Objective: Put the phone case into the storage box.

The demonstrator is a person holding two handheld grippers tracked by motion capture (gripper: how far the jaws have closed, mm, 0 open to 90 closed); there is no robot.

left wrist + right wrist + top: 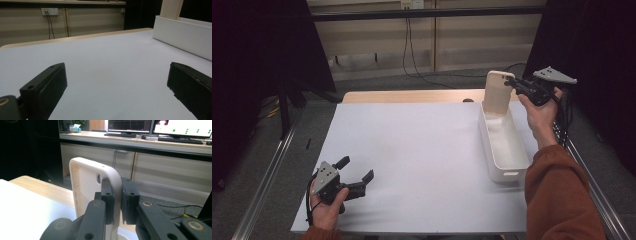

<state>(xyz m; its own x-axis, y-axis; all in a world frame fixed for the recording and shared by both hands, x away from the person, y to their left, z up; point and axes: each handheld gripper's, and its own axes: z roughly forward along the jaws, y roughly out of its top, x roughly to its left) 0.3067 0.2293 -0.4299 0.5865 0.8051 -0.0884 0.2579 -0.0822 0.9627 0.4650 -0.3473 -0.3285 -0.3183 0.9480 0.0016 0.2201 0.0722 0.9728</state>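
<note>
Right tool (513, 84) is clenched on the rim of a cream lid (498, 94), one jaw inside the edge and one outside, as the right gripper view shows (90, 185). It holds the lid upright over the far end of the long white bin (512, 172), which sits at the right side of the white worktop (412, 150). Left tool (357, 175) rests low at the near left corner, jaws wide apart with nothing between them, well apart from the bin.

The white table sheet (422, 150) before my left gripper (362, 182) is free all the way across. On the right, the long white bin (504, 150) blocks the way, and the cream lid (498, 92) stands upright at its far end.
</note>
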